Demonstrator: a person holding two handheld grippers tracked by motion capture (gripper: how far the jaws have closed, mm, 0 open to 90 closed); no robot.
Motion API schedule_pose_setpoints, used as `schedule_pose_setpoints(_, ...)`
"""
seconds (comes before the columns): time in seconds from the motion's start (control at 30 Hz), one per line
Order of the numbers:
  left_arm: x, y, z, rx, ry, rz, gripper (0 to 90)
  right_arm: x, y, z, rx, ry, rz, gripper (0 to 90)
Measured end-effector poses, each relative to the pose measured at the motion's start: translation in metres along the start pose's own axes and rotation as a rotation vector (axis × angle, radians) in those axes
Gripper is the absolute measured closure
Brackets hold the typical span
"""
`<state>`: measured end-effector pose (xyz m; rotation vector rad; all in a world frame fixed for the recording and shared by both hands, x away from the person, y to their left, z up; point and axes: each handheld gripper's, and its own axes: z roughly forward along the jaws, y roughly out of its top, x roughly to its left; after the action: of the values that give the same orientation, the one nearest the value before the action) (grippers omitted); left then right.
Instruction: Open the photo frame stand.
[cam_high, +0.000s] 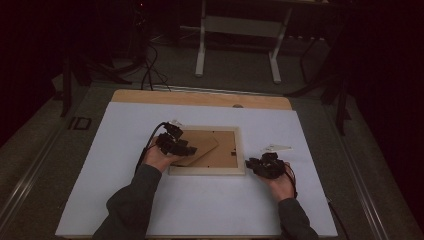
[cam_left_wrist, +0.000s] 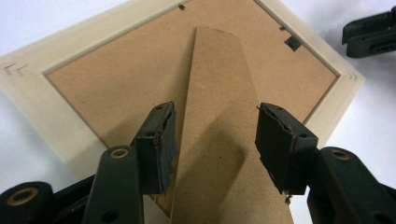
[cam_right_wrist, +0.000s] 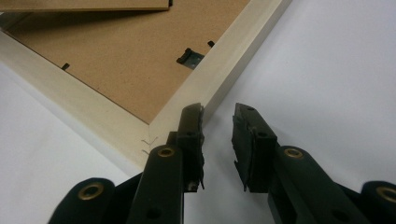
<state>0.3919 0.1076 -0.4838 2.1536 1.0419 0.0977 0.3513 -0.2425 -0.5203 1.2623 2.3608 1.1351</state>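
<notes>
While the picture frame (cam_high: 206, 150) lies face down near the middle of the white tabletop (cam_high: 125, 200), we see its cardboard stand (cam_left_wrist: 224, 140) already swung up off the backing board (cam_left_wrist: 116, 79). The left gripper (cam_left_wrist: 212, 140) straddles that stand, fingers (cam_left_wrist: 159, 140) open and not pressing it. The right gripper (cam_right_wrist: 217, 140), fingers apart and empty, rests at the frame's near right corner, one finger against the wooden edge. We judge the backing and its clips (cam_right_wrist: 189, 57) not yet released. Bare tabletop surrounds the frame on all sides.
</notes>
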Motion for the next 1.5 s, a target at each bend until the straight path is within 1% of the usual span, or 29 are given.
schedule_pose_setpoints(0.03, -0.001, 0.001, 0.003, 0.012, -0.001, 0.001, 47.9, 0.000, 0.000, 0.000, 0.000, 0.001, 0.000, 72.4)
schedule_pose_setpoints(0.2, 0.000, 0.002, 0.007, 0.021, -0.007, 0.010, 45.2, 0.001, 0.000, 0.001, 0.002, 0.002, -0.001, 72.2)
schedule_pose_setpoints(0.23, -0.001, 0.003, 0.009, 0.023, -0.010, 0.010, 41.6, 0.001, 0.000, 0.001, 0.003, 0.002, 0.000, 72.1)
schedule_pose_setpoints(0.27, -0.001, 0.003, 0.010, 0.028, -0.010, 0.014, 39.8, 0.001, 0.000, 0.001, 0.003, 0.003, -0.001, 72.0)
schedule_pose_setpoints(0.33, -0.002, 0.003, 0.011, 0.028, -0.013, 0.016, 38.9, 0.000, 0.000, 0.001, 0.003, 0.004, -0.001, 71.9)
schedule_pose_setpoints(0.37, -0.002, 0.004, 0.014, 0.045, -0.014, 0.021, 38.9, 0.000, 0.000, 0.001, 0.004, 0.004, -0.002, 71.9)
schedule_pose_setpoints(0.53, -0.004, 0.006, 0.017, 0.062, -0.026, 0.032, 38.8, 0.000, 0.000, 0.002, 0.006, 0.006, 0.001, 71.8)
schedule_pose_setpoints(0.57, -0.004, 0.006, 0.018, 0.066, -0.025, 0.039, 38.4, 0.000, 0.000, 0.002, 0.007, 0.005, 0.000, 71.9)
schedule_pose_setpoints(0.63, -0.004, 0.007, 0.021, 0.077, -0.032, 0.038, 37.6, 0.000, 0.000, 0.002, 0.007, 0.007, 0.001, 71.8)
schedule_pose_setpoints(0.67, -0.004, 0.007, 0.021, 0.077, -0.032, 0.038, 36.7, 0.000, 0.000, 0.002, 0.007, 0.007, 0.001, 71.8)
schedule_pose_setpoints(0.73, -0.004, 0.008, 0.024, 0.099, -0.031, 0.042, 34.9, 0.000, 0.000, 0.002, 0.007, 0.007, 0.002, 71.8)
schedule_pose_setpoints(0.83, -0.003, 0.008, 0.026, 0.109, -0.028, 0.037, 32.8, 0.000, 0.000, 0.003, 0.007, 0.007, 0.002, 71.8)
schedule_pose_setpoints(0.87, -0.003, 0.008, 0.027, 0.119, -0.028, 0.036, 32.6, 0.000, 0.000, 0.003, 0.008, 0.007, 0.000, 71.8)
schedule_pose_setpoints(0.97, -0.002, 0.008, 0.029, 0.125, -0.032, 0.031, 32.4, 0.000, -0.001, 0.003, 0.008, 0.007, 0.000, 71.8)
schedule_pose_setpoints(1.07, -0.002, 0.009, 0.031, 0.132, -0.032, 0.036, 32.4, 0.000, 0.000, 0.002, 0.009, 0.009, 0.001, 71.7)
schedule_pose_setpoints(1.13, -0.002, 0.011, 0.032, 0.147, -0.030, 0.045, 32.4, -0.001, -0.001, 0.002, 0.009, 0.009, 0.002, 71.8)
schedule_pose_setpoints(1.2, -0.002, 0.011, 0.032, 0.150, -0.030, 0.040, 32.4, -0.001, -0.001, 0.003, 0.010, 0.009, 0.003, 71.7)
schedule_pose_setpoints(1.27, -0.002, 0.012, 0.033, 0.161, -0.029, 0.050, 32.1, 0.000, -0.001, 0.003, 0.011, 0.010, 0.002, 71.7)
schedule_pose_setpoints(1.33, -0.003, 0.012, 0.035, 0.164, -0.028, 0.044, 31.8, 0.000, -0.001, 0.003, 0.010, 0.010, 0.002, 71.7)
schedule_pose_setpoints(1.37, -0.003, 0.013, 0.036, 0.176, -0.027, 0.053, 31.8, -0.001, -0.001, 0.003, 0.010, 0.010, 0.002, 71.7)
schedule_pose_setpoints(1.43, -0.004, 0.012, 0.036, 0.180, -0.026, 0.055, 31.8, -0.001, -0.001, 0.003, 0.010, 0.010, 0.003, 71.7)
schedule_pose_setpoints(1.5, -0.005, 0.012, 0.036, 0.182, -0.023, 0.067, 32.8, -0.001, -0.001, 0.003, 0.010, 0.010, 0.002, 71.7)
